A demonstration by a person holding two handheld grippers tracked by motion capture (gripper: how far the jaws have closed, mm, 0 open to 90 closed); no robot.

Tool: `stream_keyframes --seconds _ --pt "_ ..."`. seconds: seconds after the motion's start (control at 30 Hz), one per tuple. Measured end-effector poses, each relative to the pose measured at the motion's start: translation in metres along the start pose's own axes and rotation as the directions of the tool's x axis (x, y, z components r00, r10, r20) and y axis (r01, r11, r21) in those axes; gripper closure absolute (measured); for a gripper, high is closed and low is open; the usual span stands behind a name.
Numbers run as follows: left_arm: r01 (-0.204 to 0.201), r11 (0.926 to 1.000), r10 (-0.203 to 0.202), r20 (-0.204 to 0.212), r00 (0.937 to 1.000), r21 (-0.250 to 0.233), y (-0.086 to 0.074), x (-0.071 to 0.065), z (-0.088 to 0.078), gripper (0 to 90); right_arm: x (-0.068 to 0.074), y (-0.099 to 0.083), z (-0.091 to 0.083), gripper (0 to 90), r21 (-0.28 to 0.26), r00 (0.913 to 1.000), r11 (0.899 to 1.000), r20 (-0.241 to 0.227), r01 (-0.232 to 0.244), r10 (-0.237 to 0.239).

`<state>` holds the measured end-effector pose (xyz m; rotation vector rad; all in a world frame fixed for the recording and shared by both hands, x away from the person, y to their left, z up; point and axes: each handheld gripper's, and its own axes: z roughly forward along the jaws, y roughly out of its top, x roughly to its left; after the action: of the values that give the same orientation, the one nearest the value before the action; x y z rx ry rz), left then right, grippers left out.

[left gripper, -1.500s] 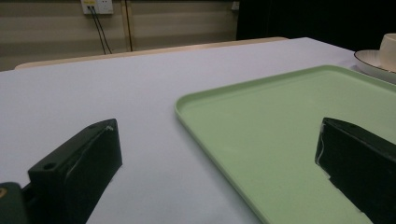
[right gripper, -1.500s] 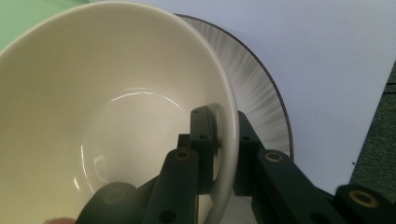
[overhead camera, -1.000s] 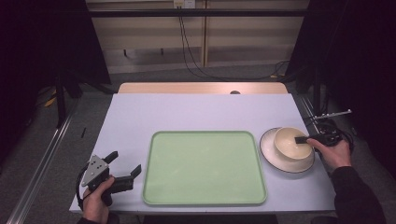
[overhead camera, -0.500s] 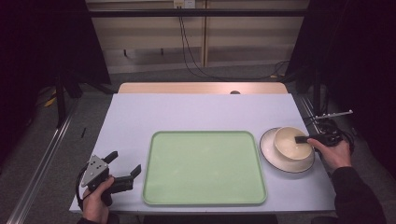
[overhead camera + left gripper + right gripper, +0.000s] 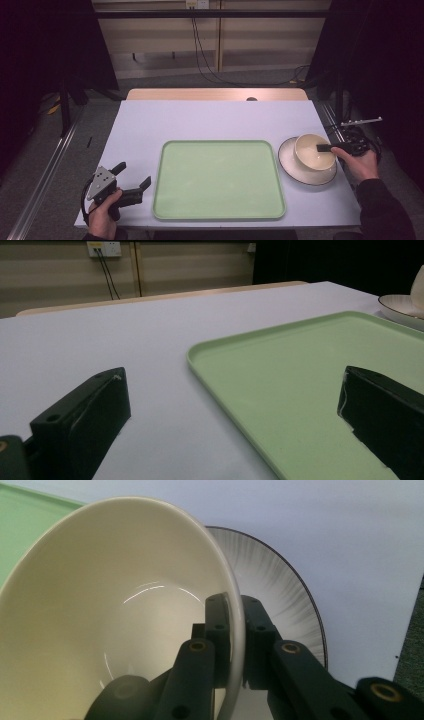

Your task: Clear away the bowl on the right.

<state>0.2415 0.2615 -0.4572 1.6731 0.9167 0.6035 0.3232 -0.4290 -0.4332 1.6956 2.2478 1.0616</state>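
1. Two grippers in my hands: the right gripper is clamped on the near wall of the bowl, which sits on the plate right of the tray.
2. My left gripper rests wide open and empty beside the tray.
3. Grasp looks done; next I'd lift the bowl straight up, keeping it level.

A: Table stock, qty pls?
B: Bowl, cream, x1. Plate, white w/ dark rim, x1. Tray, green, x1.
A: Tools?
B: Grippers x2: left gripper, right gripper. Hands x2, one per gripper.
A: Surfaces?
B: Table x1.
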Motion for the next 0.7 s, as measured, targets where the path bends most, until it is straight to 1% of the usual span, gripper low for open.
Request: stream_keyframes --seconds 0.07,0.1,0.13,0.17,0.23,0.3,0.37,0.4,0.47,0.57,0.7 --pt "0.001 1.0 -0.001 0.002 1.0 0.0 0.0 0.0 0.0 0.5 0.0 0.0 -0.001 84.3 -0.006 0.9998 1.0 -0.017 0.004 -0.004" --pt "0.0 1.0 0.0 -0.002 1.0 0.001 0.0 0.0 0.0 0.5 0.0 0.001 -0.002 84.3 -0.007 0.9999 1.0 -0.012 0.005 -0.006" --pt "0.0 1.0 0.0 0.004 1.0 -0.001 0.0 0.0 0.0 0.5 0.001 0.001 -0.002 84.2 -0.011 0.9998 1.0 -0.019 0.006 -0.007" --pt "-0.001 1.0 0.001 -0.002 1.0 0.001 0.0 0.0 0.0 0.5 0.001 0.001 -0.004 84.3 -0.016 0.9998 1.0 -0.018 0.007 -0.007" --pt "0.0 1.0 0.0 -0.002 1.0 0.001 0.0 0.0 0.0 0.5 0.002 0.002 -0.005 84.2 -0.026 0.9995 1.0 -0.03 0.008 -0.009" --pt "-0.001 1.0 0.001 -0.002 1.0 0.001 0.0 0.0 0.0 0.4 0.003 0.002 -0.007 84.2 -0.033 0.9996 0.999 -0.029 0.004 -0.005" --pt "0.0 1.0 0.0 -0.002 1.0 0.001 0.0 0.0 0.0 0.5 0.004 0.003 -0.009 84.2 -0.044 0.9993 0.999 -0.035 0.012 -0.014" --pt "0.0 1.0 0.0 -0.001 1.0 0.002 0.0 0.0 0.0 0.4 0.004 0.004 -0.01 84.2 -0.042 0.9993 0.999 -0.036 0.009 -0.011" --pt "0.001 1.0 -0.001 -0.005 1.0 0.0 0.0 0.0 0.0 0.5 0.006 0.004 -0.01 84.2 -0.039 0.998 0.999 -0.061 0.016 -0.018" --pt "0.001 1.0 -0.001 -0.001 1.0 0.0 0.0 0.0 0.0 0.5 0.008 0.006 -0.011 84.1 -0.042 0.9981 0.999 -0.054 0.027 -0.029" --pt "0.002 1.0 -0.002 -0.002 1.0 0.0 0.0 0.0 0.0 0.5 0.011 0.008 -0.014 84.1 -0.057 0.9973 0.998 -0.068 0.025 -0.029"
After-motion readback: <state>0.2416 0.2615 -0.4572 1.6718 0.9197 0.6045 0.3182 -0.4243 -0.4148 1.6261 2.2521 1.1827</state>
